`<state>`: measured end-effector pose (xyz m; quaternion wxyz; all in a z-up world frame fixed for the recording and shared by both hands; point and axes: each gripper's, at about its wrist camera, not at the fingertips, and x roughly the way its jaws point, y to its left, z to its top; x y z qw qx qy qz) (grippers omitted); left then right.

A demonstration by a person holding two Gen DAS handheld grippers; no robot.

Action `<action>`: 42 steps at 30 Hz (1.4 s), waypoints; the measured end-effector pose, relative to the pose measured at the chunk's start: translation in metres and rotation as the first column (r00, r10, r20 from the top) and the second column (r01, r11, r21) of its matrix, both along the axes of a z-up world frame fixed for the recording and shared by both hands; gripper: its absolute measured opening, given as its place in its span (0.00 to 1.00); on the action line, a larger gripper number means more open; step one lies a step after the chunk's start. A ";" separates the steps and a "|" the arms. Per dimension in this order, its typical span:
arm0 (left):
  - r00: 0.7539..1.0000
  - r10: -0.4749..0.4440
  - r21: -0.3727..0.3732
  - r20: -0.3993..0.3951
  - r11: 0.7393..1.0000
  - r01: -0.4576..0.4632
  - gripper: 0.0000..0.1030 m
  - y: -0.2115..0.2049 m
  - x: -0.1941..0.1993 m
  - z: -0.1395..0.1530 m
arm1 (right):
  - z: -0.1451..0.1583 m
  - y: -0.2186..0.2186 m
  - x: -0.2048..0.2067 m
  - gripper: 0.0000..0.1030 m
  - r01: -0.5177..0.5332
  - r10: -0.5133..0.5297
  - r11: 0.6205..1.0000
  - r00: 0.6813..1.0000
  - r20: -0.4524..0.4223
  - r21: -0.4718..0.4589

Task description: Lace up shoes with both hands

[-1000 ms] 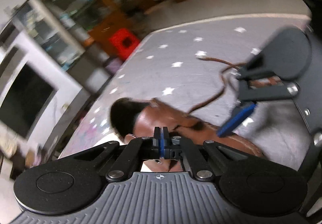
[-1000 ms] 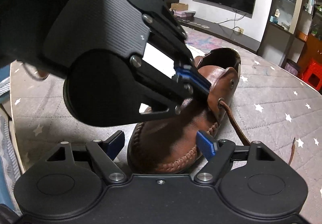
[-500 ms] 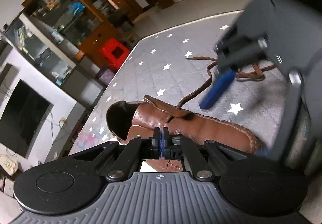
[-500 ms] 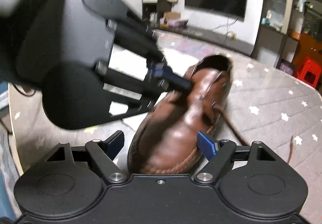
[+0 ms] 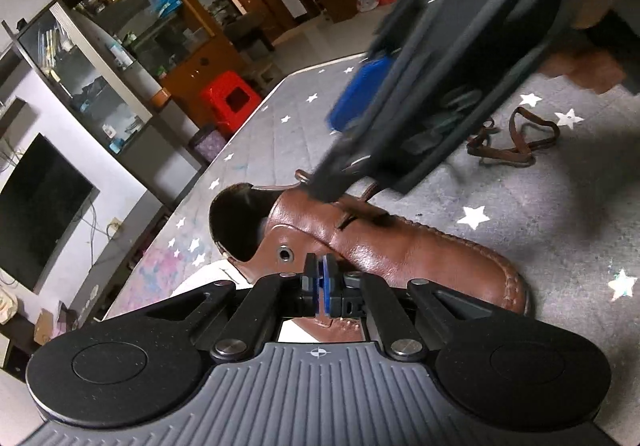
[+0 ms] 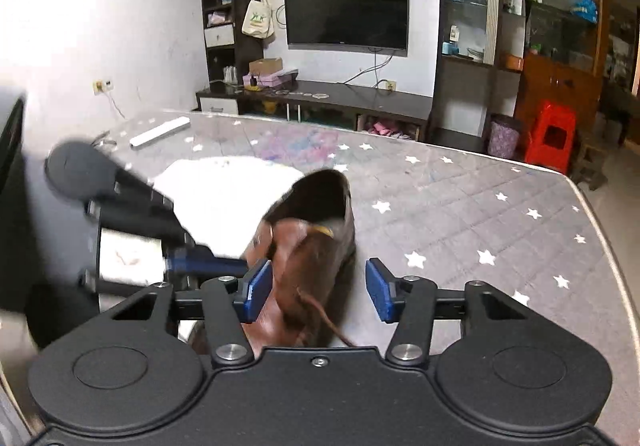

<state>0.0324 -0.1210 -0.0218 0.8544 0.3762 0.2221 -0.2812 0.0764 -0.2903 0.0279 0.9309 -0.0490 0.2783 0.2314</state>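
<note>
**Right jaws narrow over the shoe's lacing flap**

The brown leather slip-on-style shoe with a stitched toe [image 5: 404, 250] lies on the grey star-patterned quilted tabletop [image 5: 540, 213], toe toward the left camera's right edge, mouth open toward the television side. Its brown leather lace [image 5: 516, 141] trails off the far flap and lies in loose loops well apart from the shoe; the near eyelet [image 5: 285, 254] looks empty, so the lacing seems barely begun.

The right gripper [image 6: 316, 286], a second ago beside the shoe and lower, now sits above the tongue and far flap, tilted downward. Its jaws have just been closing to a middling gap; the shoe and lace root lie between the blue pads, but nothing is pinched yet. That suggests a grab at the lace near its eyelet.

The left gripper [image 5: 323, 286] has hardly shifted: jaws fully together at the near flap's edge, apparently steadying it, though whether leather is actually caught I cannot tell.
</note>
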 end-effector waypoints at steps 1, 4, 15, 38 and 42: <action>1.000 -0.002 -0.001 0.001 1.000 0.002 0.03 0.000 0.000 0.000 | 0.000 0.003 0.003 0.49 0.002 -0.002 1.000 1.000 -0.004 -0.003; 1.000 -0.008 -0.003 0.003 1.000 0.008 0.03 0.001 0.000 0.001 | -0.005 0.011 0.017 0.44 0.023 -0.024 0.999 0.999 -0.021 -0.031; 0.996 -0.079 0.031 0.037 0.996 0.078 0.08 -0.011 -0.006 0.007 | -0.006 0.001 0.014 0.28 0.015 -0.018 0.998 0.999 -0.042 -0.068; 0.963 -0.270 0.123 0.003 0.956 0.268 0.19 -0.036 0.019 -0.007 | -0.006 -0.037 0.028 0.18 0.005 0.024 0.989 0.982 -0.189 0.149; 0.956 -0.293 0.130 -0.011 0.948 0.292 0.11 -0.036 0.020 -0.007 | -0.006 -0.036 0.029 0.18 -0.001 0.030 0.989 0.981 -0.193 0.151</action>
